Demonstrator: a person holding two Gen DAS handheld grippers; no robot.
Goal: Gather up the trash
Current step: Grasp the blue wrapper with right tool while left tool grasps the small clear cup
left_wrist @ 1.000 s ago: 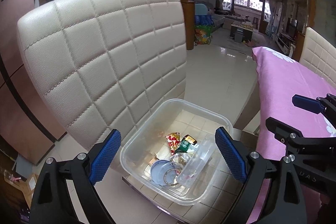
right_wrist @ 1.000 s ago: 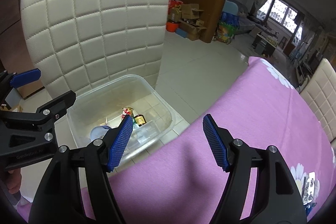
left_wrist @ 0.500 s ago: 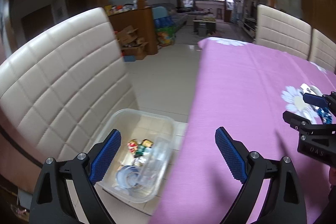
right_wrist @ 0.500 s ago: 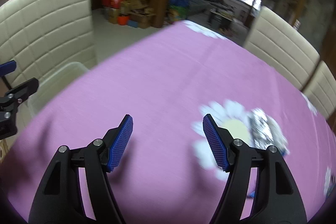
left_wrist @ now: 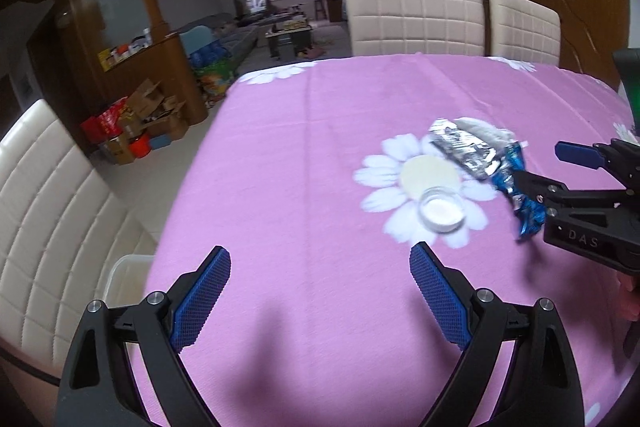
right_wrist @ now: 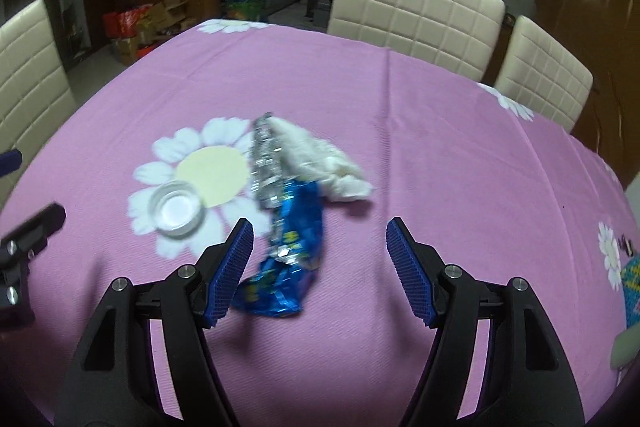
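Both tools hang over the pink flowered tablecloth [right_wrist: 440,115] with nothing between their pads, which reads as an approach to the next pickup rather than a carry. The right gripper [right_wrist: 320,267] has its jaws spread wide and empty, angled down at the rubbish: a crumpled blue wrapper [right_wrist: 288,259] lies just ahead of its left pad, near enough that the pad overlaps it in the right wrist view, though whether they touch is unclear. A silver foil wrapper [right_wrist: 266,163] runs on from the blue one, and a wad of white tissue [right_wrist: 324,163] lies against the foil's far side — 3 pieces bunched together, so 1 sweep might not take them all. A small clear cup [right_wrist: 176,211] stands apart from that pile on a printed daisy, closer to the left gripper [left_wrist: 320,291], whose jaws are likewise parted and hold nothing. That split looks deliberate: each hand faces the item on its own side. The clear plastic bin [left_wrist: 120,275], only a corner of it showing past the table's left edge beside a cream chair [left_wrist: 52,227], sits below table height, probably so that items can be dropped in from the edge. The soft, thin wrappers will likely crush and slip, so a pinch across the bunched middle seems safest.
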